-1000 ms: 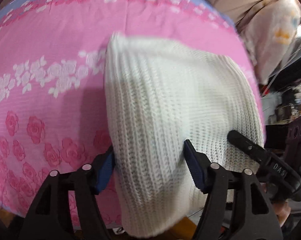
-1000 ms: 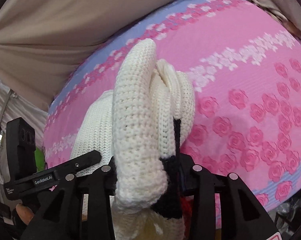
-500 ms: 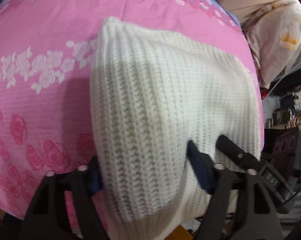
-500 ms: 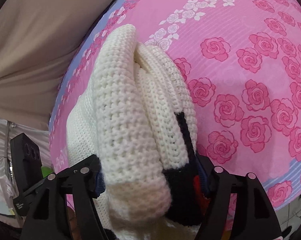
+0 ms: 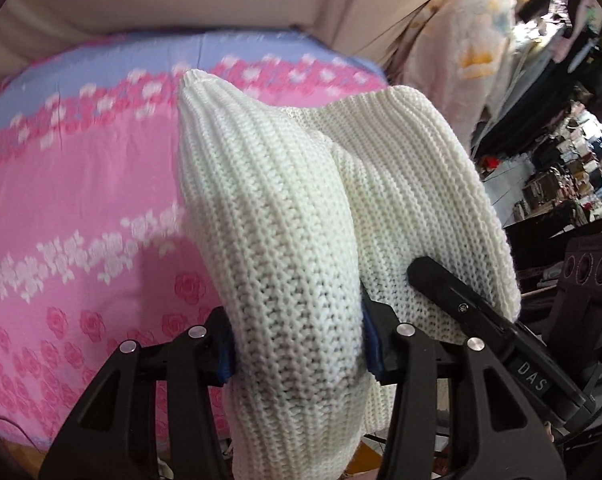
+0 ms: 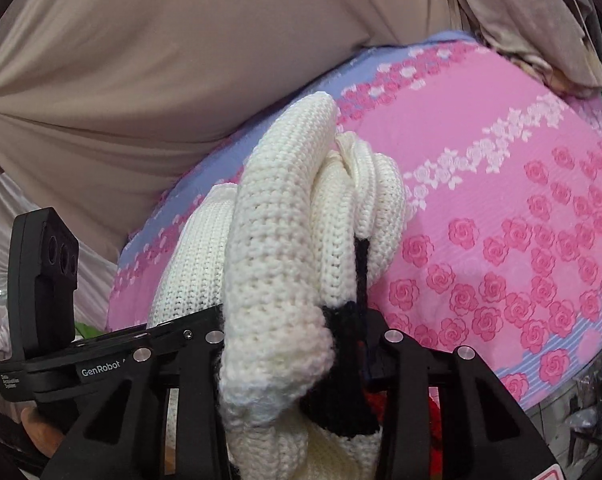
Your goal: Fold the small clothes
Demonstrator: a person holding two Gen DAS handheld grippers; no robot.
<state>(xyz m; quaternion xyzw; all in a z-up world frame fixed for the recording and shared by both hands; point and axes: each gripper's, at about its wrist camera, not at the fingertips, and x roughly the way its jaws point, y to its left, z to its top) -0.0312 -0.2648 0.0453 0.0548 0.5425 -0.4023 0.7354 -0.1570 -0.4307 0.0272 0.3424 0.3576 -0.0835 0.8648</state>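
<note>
Both grippers, left gripper (image 5: 297,344) and right gripper (image 6: 301,344), stayed clamped on the white knit garment (image 5: 285,216), which had lifted at frame centre above the pink sheet (image 5: 81,208), likely mid-fold.

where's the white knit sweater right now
The white knit sweater is bunched between both grippers, held above the pink rose-print bedsheet: the left gripper and the right gripper each clamp a fold of it.

Each camera is sitting just behind its own fingers and looking forward along them, very near to the white knitted garment (image 5: 285,248). Both views are sharing this garment (image 6: 277,264) and the pink flowered bedsheet (image 5: 81,200) (image 6: 501,208) beyond it, and each is showing the other device at its edge.
</note>
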